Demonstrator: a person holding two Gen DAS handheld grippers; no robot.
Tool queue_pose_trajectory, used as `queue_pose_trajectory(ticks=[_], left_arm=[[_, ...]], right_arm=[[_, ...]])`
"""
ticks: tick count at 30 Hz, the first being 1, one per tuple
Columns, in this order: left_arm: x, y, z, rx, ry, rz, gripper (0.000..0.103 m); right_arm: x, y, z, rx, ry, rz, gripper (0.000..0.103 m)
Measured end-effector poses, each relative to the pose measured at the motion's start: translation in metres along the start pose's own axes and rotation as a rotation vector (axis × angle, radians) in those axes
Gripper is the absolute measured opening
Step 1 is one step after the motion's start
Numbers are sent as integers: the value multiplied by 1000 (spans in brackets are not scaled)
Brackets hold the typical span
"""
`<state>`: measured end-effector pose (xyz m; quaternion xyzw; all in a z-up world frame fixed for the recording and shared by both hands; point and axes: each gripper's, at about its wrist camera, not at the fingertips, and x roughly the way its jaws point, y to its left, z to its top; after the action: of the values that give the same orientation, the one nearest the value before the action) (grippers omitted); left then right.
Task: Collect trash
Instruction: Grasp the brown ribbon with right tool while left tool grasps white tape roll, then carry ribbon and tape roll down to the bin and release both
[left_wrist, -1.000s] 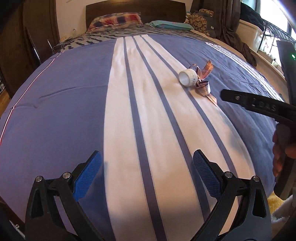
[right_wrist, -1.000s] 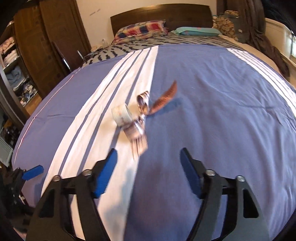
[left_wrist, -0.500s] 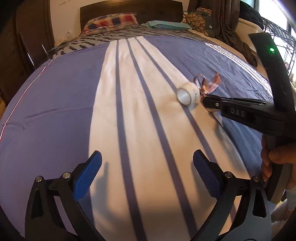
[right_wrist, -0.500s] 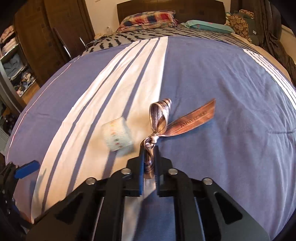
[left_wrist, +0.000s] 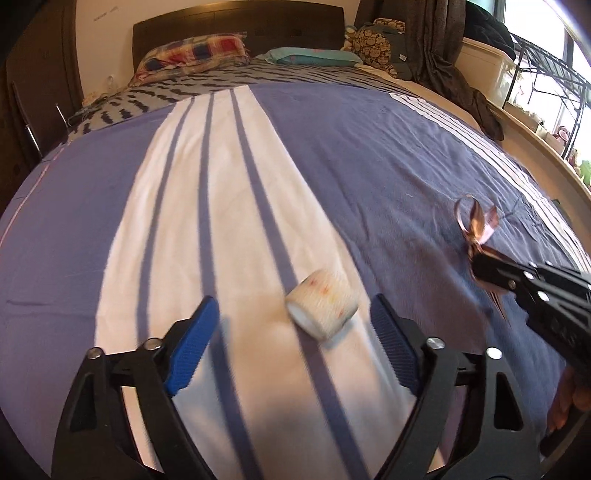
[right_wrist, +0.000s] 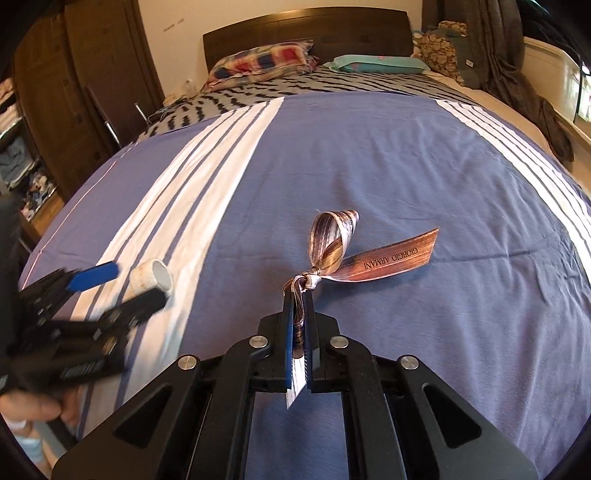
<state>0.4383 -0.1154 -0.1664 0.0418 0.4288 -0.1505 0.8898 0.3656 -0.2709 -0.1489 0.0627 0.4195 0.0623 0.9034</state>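
Right gripper (right_wrist: 300, 306): jaws pinch the knotted ribbon (right_wrist: 354, 251) above the blue bedspread (right_wrist: 424, 166).
Left gripper (left_wrist: 291, 325): jaws closing around the tape roll (left_wrist: 322, 303) (pads not touching it), which lies on the white stripe.

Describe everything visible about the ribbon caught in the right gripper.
The ribbon is a shiny, satin-looking band in streaked brown, copper and silver, tied in a knot with one upright loop and a flat tail printed GIORGIO ARMANI. Its other tail runs back between the blue pads of the right gripper, which is shut on it just behind the knot; the cut end pokes out behind the pads. Loop and printed tail hang free over the blue bedspread; whether they touch it cannot be told.
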Motion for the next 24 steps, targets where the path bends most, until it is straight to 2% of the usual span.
queue_pose_trajectory(ticks=[1, 5, 7, 8, 11, 15, 19, 24], left_arm=[[6, -1, 2, 0, 15, -15, 67], [12, -6, 6, 20, 24, -10, 60], [8, -6, 7, 26, 26, -17, 38], [5, -6, 7, 27, 28, -23, 36], [-9, -5, 4, 23, 23, -37, 36], [-48, 3, -5, 11, -26, -10, 36], [-98, 10, -21, -2, -72, 21, 36], [-160, 8, -50, -13, -127, 7, 36]], right_arm=[[-1, -3, -1, 1, 1, 1, 5], [-1, -6, -4, 2, 2, 4, 5], [-4, -4, -5, -2, 0, 8, 5], [-5, -3, -5, -3, 0, 11, 5], [-12, 4, -9, -8, -4, 23, 5], [-31, 18, -13, -24, -25, 28, 5], [-60, 36, -18, -39, -62, 40, 5], [-107, 58, -29, -62, -115, 59, 6]])
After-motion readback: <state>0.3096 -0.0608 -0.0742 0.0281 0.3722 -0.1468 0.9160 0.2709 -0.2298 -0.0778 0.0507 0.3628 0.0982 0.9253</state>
